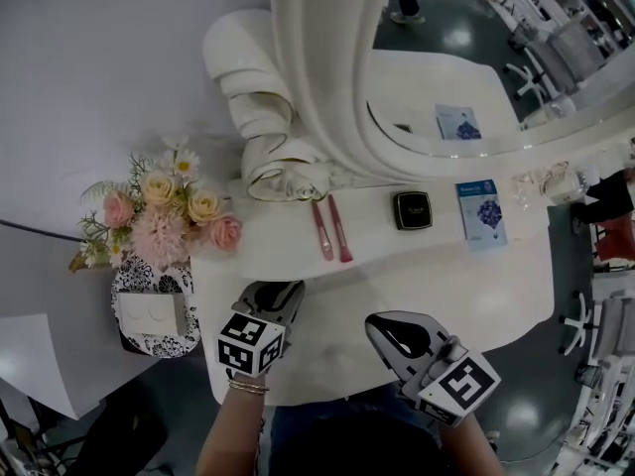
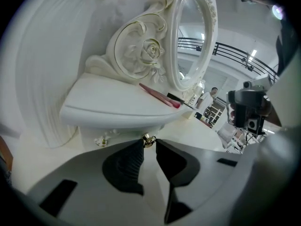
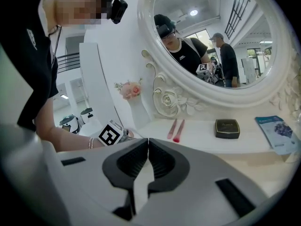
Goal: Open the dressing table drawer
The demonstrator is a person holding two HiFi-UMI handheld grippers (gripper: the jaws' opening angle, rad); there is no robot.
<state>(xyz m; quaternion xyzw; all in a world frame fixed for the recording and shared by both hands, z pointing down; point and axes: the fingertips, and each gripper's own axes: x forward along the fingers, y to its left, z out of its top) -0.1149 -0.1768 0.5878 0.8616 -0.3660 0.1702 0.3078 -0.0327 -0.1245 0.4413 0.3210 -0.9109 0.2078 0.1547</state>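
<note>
Left gripper (image 2: 149,144), at lower centre of its own view, pinches at its tips the small gold knob (image 2: 148,139) of the drawer (image 2: 127,132) lying straight ahead under the shelf (image 2: 108,105), so the pull should run back along the jaws; right gripper (image 3: 148,142), clenched and empty, sits farther off.

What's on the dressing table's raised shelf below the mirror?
Two pink brushes, a black compact, a blue packet; glass pieces at right. The mirror frame hides its back edge.

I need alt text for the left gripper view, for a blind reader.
The left gripper pinches a small gold drawer knob between its dark fingers, under a white dressing table shelf. On the shelf lie pink brushes beside an ornate oval mirror.
</note>
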